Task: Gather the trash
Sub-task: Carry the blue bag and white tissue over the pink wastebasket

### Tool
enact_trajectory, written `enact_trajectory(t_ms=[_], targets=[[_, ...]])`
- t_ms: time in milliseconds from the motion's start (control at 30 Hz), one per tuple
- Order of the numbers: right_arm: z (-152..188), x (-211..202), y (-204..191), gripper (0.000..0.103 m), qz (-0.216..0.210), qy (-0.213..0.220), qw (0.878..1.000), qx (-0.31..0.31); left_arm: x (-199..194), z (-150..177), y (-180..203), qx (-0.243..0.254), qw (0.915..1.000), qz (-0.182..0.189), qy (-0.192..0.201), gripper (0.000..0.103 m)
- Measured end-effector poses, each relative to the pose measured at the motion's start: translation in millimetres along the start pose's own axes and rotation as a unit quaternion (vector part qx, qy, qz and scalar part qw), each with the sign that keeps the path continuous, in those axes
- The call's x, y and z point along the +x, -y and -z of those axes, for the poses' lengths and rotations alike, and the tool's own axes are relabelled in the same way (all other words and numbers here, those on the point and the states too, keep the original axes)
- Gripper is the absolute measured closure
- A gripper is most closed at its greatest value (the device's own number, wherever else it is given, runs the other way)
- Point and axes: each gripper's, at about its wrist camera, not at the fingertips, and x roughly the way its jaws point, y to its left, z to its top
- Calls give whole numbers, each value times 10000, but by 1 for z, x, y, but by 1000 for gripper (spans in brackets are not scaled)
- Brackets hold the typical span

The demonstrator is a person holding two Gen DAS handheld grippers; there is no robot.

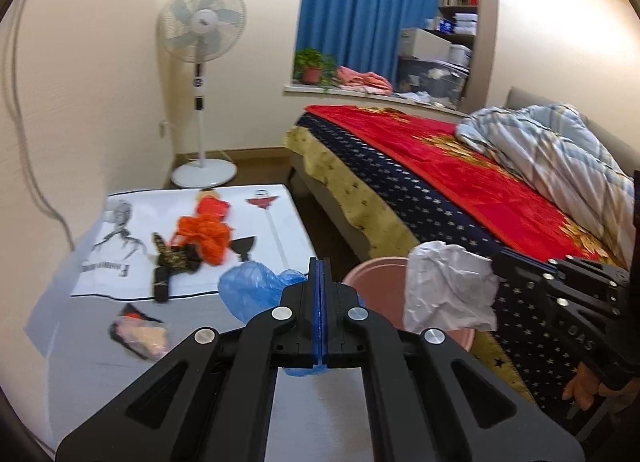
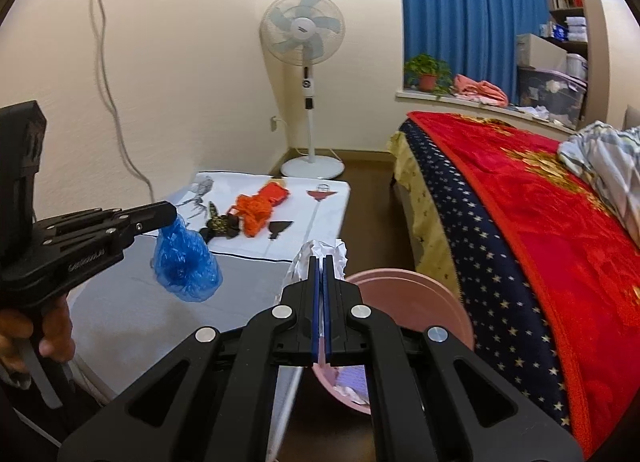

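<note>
Blue plastic film is seen clamped between the closed jaws of the left hand-held gripper [image 1: 319,262] in the left wrist view; this crumpled blue plastic bag [image 1: 250,294] hangs beyond the fingers above the desk [image 1: 80,362]. On the desk a white printed cloth [image 1: 120,262] is spread, and part of a word in black lettering is seen on it, upside down and not readable. An orange net bag [image 1: 206,236], a dark patterned wrapper [image 1: 172,258] and a small clear packet [image 1: 140,336] lie on the desk. At the right, the right hand-held gripper [image 1: 494,262] is closed on a crumpled white paper [image 1: 450,286], held over a pink bin [image 1: 372,274] that stands between desk and bed [image 1: 460,182]. The letters "DAS" are embossed on that gripper's body.

In the right wrist view, the right hand-held gripper [image 2: 320,262] is shut with only a thin gap, and the white paper [image 2: 324,254] is pinched at its tips, above the near rim of the pink bin [image 2: 420,294]. Pale scraps are visible inside the bin. At the left, the left hand-held gripper [image 2: 170,214] is shown clamped on the blue plastic bag [image 2: 184,262], which dangles over the desk [image 2: 140,322]. Embossed lettering on its body is too blurred to be read. A white standing fan [image 2: 303,28] is placed in the corner; its hub label cannot be read.
</note>
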Motion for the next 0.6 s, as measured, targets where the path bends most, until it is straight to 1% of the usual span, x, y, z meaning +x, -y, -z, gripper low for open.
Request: enact_trajectory(t_ms=[167,367,600], targets=[[1,0,19,102,183,-50,9997,131,15,2,35,284,9993,244,-94,103],[-1,-2,40,102,358,2,9990,276,31,-2,65,432,9979,459,-129,103],[1,4,61,102,587,-124,9973,427,54,-6,84,485,9966,631,-215,103]])
